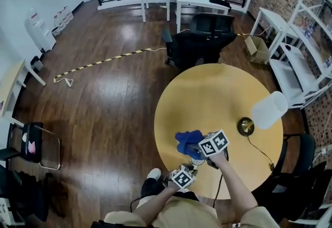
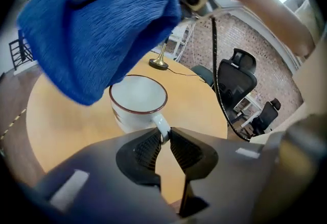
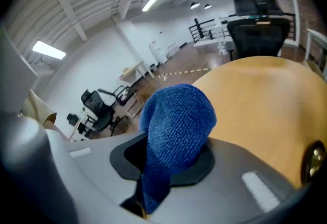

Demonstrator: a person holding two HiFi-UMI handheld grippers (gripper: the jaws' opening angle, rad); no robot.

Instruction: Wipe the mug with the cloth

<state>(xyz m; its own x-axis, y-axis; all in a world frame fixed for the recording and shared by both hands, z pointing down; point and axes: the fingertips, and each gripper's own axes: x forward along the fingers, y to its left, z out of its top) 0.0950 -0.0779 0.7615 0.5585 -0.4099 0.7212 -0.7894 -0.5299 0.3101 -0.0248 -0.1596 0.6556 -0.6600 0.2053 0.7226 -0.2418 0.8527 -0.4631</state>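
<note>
A white mug (image 2: 138,99) with a dark red rim stands on the round wooden table (image 1: 218,94) near its front edge. My left gripper (image 2: 164,135) is shut on the mug's handle (image 2: 162,127), with both pads pressed against it. My right gripper (image 3: 168,164) is shut on a blue cloth (image 3: 176,123), which bulges out beyond the jaws. The cloth (image 2: 97,39) hangs just above and to the left of the mug's mouth. In the head view the cloth (image 1: 187,141) lies ahead of the right gripper (image 1: 196,146), and the mug (image 1: 197,161) is mostly hidden under it.
A desk lamp with a white shade (image 1: 270,110) and a brass base (image 1: 245,126) stands on the table's right side, its cord running to the edge. A black office chair (image 1: 202,40) is at the table's far side. White shelves (image 1: 306,50) line the right wall.
</note>
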